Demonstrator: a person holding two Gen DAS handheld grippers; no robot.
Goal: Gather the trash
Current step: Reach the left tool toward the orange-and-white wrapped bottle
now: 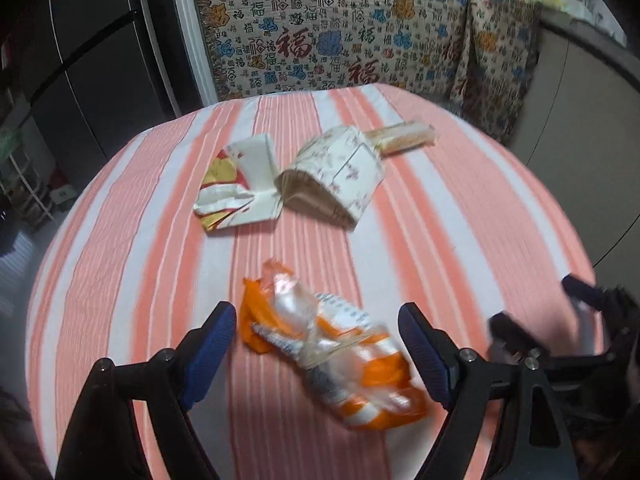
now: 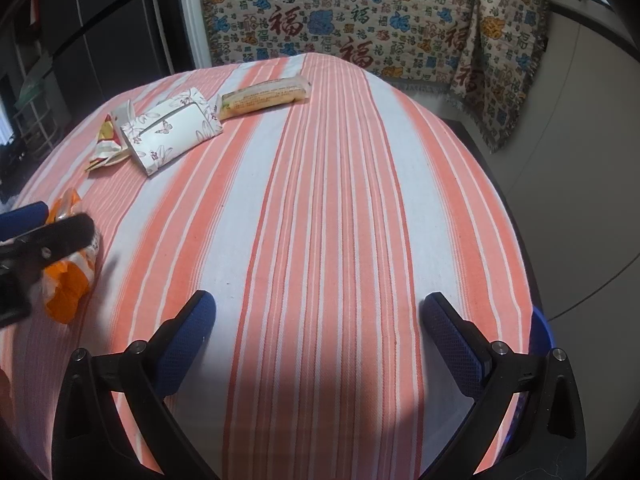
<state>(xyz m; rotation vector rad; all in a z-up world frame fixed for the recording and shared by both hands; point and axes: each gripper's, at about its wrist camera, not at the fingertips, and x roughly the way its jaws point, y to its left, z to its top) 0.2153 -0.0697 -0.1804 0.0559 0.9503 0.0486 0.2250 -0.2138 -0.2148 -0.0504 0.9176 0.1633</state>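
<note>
A crumpled orange and white wrapper lies on the striped tablecloth, between the wide-apart fingers of my left gripper; the blue pads do not touch it. In the right wrist view the same wrapper shows at the left edge under the left gripper. Farther back lie a red, yellow and white wrapper, a butterfly-printed tissue pack and a long snack packet. My right gripper stands open over bare cloth with nothing between its fingers.
A patterned blanket hangs over furniture behind the table. Dark cabinets stand at the left. A blue rim peeks past the table's right edge. The right gripper hovers just right of the left one.
</note>
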